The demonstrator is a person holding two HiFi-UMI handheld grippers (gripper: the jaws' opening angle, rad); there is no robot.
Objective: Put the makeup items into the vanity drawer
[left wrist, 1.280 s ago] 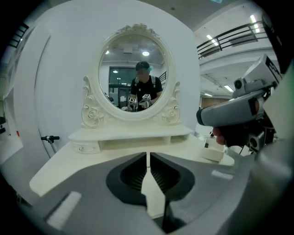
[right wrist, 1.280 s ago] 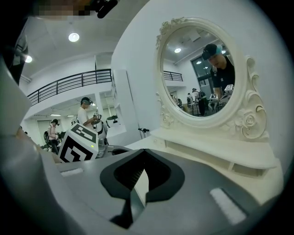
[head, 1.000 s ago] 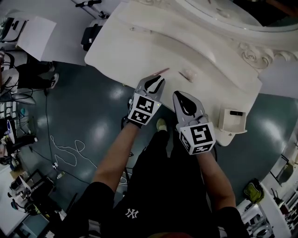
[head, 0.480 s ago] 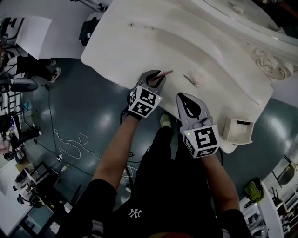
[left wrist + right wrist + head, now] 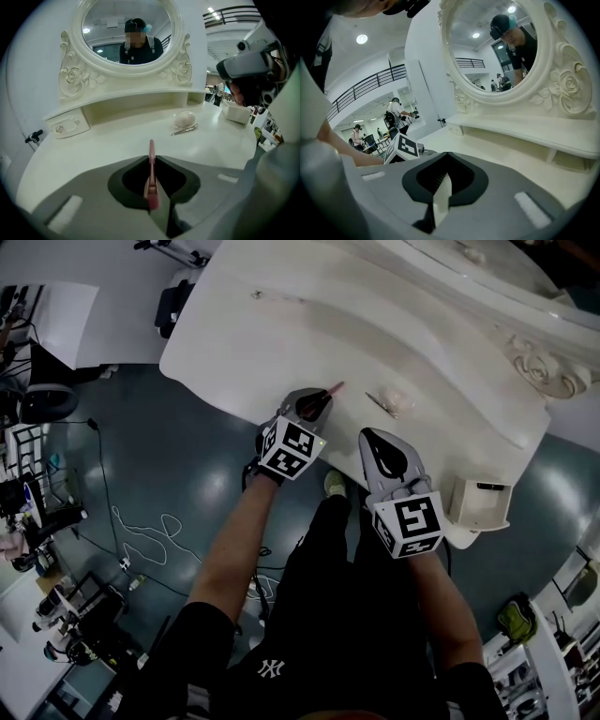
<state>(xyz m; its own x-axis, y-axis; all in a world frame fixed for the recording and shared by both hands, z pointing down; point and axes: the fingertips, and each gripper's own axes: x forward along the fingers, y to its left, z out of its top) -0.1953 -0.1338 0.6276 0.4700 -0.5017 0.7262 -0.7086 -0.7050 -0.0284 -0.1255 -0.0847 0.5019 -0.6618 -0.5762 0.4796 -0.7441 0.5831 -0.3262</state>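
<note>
My left gripper [image 5: 319, 401] is shut on a thin pink makeup stick [image 5: 331, 389] and hangs over the front edge of the white vanity top [image 5: 244, 343]. In the left gripper view the pink stick [image 5: 151, 161] pokes forward from between the jaws [image 5: 151, 180]. A pale puff [image 5: 185, 118] and a metal hair clip [image 5: 183, 130] lie on the tabletop ahead, to the right. My right gripper [image 5: 373, 437] is shut beside the left one, short of the table edge; a pale sliver shows between its jaws [image 5: 446, 161]. A small open white drawer box [image 5: 478, 504] sits at the table's right end.
An oval mirror [image 5: 126, 33] in a carved frame rises behind a raised shelf [image 5: 140, 96]. A small shut drawer [image 5: 65, 125] sits under the shelf's left end. The person's legs and the dark floor [image 5: 159, 474] with cables lie below the table edge.
The head view has shifted a little. Both grippers stay near the table's front edge, and the left one still holds the pink stick.
</note>
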